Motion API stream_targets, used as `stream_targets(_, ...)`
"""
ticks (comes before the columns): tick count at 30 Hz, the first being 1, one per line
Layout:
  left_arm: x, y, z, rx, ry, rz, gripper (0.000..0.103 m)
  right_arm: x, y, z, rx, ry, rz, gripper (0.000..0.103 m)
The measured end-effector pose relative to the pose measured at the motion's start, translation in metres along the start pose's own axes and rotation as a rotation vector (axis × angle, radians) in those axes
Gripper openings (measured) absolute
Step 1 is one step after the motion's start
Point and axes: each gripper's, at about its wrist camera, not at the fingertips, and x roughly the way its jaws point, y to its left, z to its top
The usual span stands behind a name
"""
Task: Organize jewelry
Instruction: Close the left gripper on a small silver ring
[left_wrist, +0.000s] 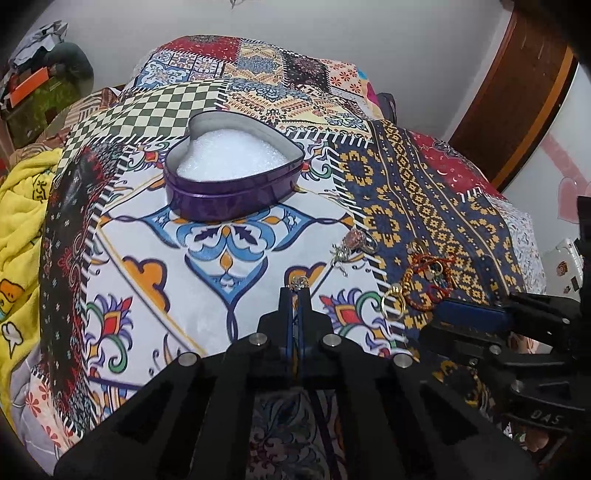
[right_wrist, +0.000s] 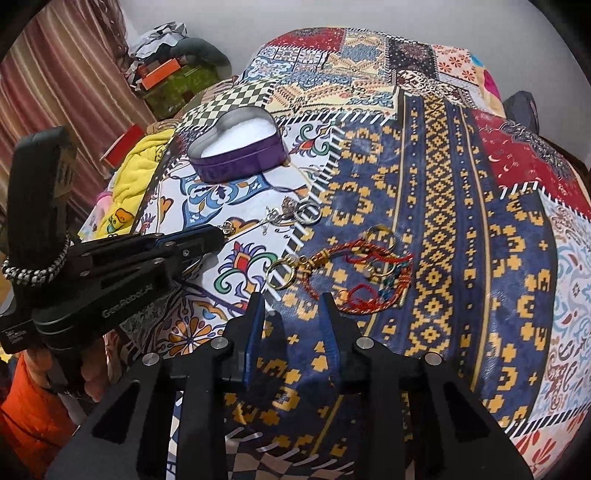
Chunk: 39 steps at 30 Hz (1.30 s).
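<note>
A purple heart-shaped tin (left_wrist: 236, 192) with white padding (left_wrist: 229, 157) stands open on the patterned bedspread; it also shows in the right wrist view (right_wrist: 240, 162). My left gripper (left_wrist: 299, 286) is shut on a small silver ring (left_wrist: 300, 282), held above the cloth short of the tin; it shows from the side in the right wrist view (right_wrist: 223, 234). My right gripper (right_wrist: 293, 299) is open and empty, just short of a gold ring (right_wrist: 280, 273) and red thread bracelets (right_wrist: 365, 273). Silver rings and a charm (right_wrist: 295, 214) lie between the bracelets and the tin.
The patchwork bedspread (right_wrist: 461, 221) covers a bed. A yellow towel (left_wrist: 22, 206) lies at the left edge. Clutter with an orange box (right_wrist: 162, 74) stands by the wall beyond. A wooden headboard (left_wrist: 517, 92) rises at the right.
</note>
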Motion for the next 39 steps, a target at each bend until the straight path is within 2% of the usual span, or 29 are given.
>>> stream_targets(13, -0.021, 0.010, -0.013, -0.013, -0.017, 0.006, 0.000, 0.021, 0.008, 0.010, -0.038, 0.030, -0.030, 0.027)
stream_targets(19, -0.021, 0.016, -0.011, -0.034, -0.001, -0.034, 0.002, 0.027, 0.013, 0.014, -0.071, 0.013, -0.055, 0.027)
stream_targets(22, -0.020, 0.018, -0.010, -0.048, 0.003, -0.042, 0.002, 0.028, 0.016, 0.013, -0.089, -0.002, -0.078, 0.022)
stream_targets(26, -0.020, 0.016, -0.006, -0.044, 0.000, -0.044, 0.012, 0.026, 0.015, 0.012, -0.088, -0.012, -0.084, 0.022)
stream_targets(28, -0.020, 0.011, -0.004, -0.026, -0.008, -0.031, 0.021, 0.025, 0.014, 0.013, -0.080, -0.015, -0.079, 0.021)
stream_targets(29, -0.019, 0.009, -0.001, -0.020, -0.010, -0.027, 0.023, 0.024, 0.014, 0.014, -0.079, -0.016, -0.076, 0.019)
stream_targets(30, -0.017, 0.007, 0.000, -0.010, -0.011, -0.022, 0.025, 0.023, 0.013, 0.014, -0.075, -0.018, -0.072, 0.012)
stream_targets(31, -0.016, 0.004, 0.001, -0.001, -0.010, -0.016, 0.025, 0.021, 0.012, 0.014, -0.072, -0.019, -0.068, 0.008)
stream_targets(39, 0.004, -0.005, 0.008, 0.045, -0.003, 0.012, 0.025, 0.020, 0.006, 0.014, -0.052, -0.017, -0.065, 0.008)
